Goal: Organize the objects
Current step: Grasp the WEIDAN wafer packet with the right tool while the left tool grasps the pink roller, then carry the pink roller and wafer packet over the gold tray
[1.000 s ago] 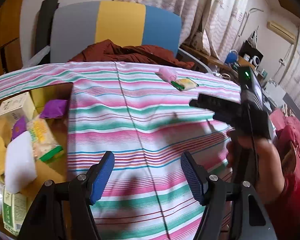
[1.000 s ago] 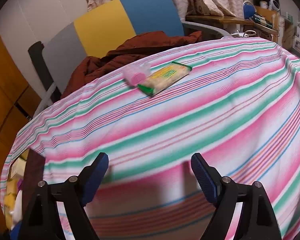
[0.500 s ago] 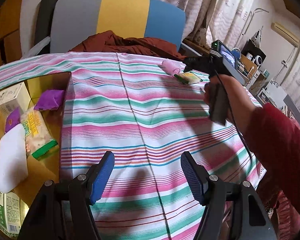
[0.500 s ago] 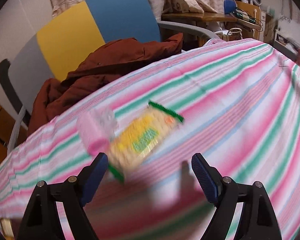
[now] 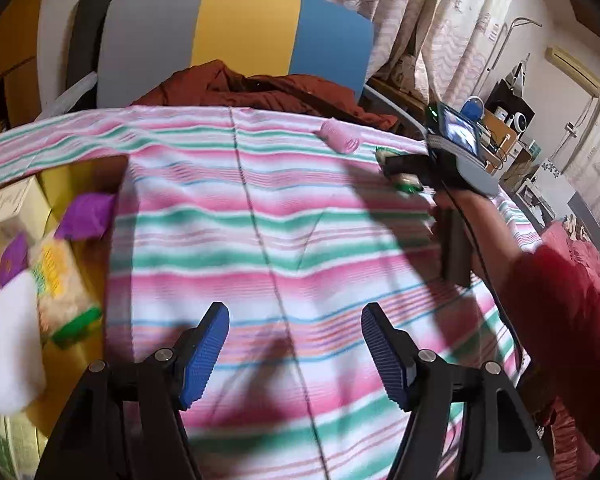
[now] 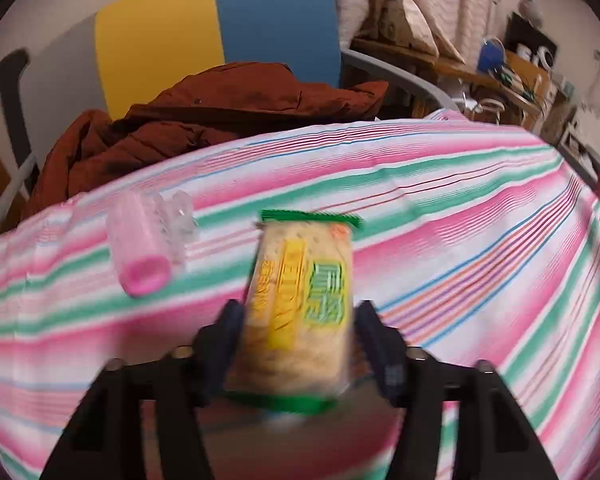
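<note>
The cracker pack (image 6: 300, 300) lies lengthwise between our right gripper's (image 6: 296, 344) two dark-blue fingers (image 6: 224, 344), its green-edged far end pointing away from us, on the striped cloth (image 6: 480, 240) near the table's far edge. The jaws have just been closing, and in the right wrist view each finger sits against a long side of the pack, so we read it as pinched, though motion blur softens the contact. From the left wrist view the same pack (image 5: 404, 180) shows only as a green and pale scrap under the right gripper's (image 5: 400, 168) black nose, with our red sleeve (image 5: 560, 300) behind it.

Just left of the pack lies a pink roller (image 6: 144, 252) on its side, a clear clip (image 6: 176, 212) touching its far end; the two are near the pack but apart from it.

Our left gripper (image 5: 296, 344) hangs over the cloth's near half with its jaws spread wide and nothing between them. To its left a box (image 5: 80, 168) holds another cracker pack (image 5: 60, 280), a white block (image 5: 12, 340), a purple packet (image 5: 88, 216) and a pale carton (image 5: 8, 208).

Beyond the table a brown coat (image 6: 204, 120) is heaped on a grey, yellow and blue chair (image 6: 220, 32).
</note>
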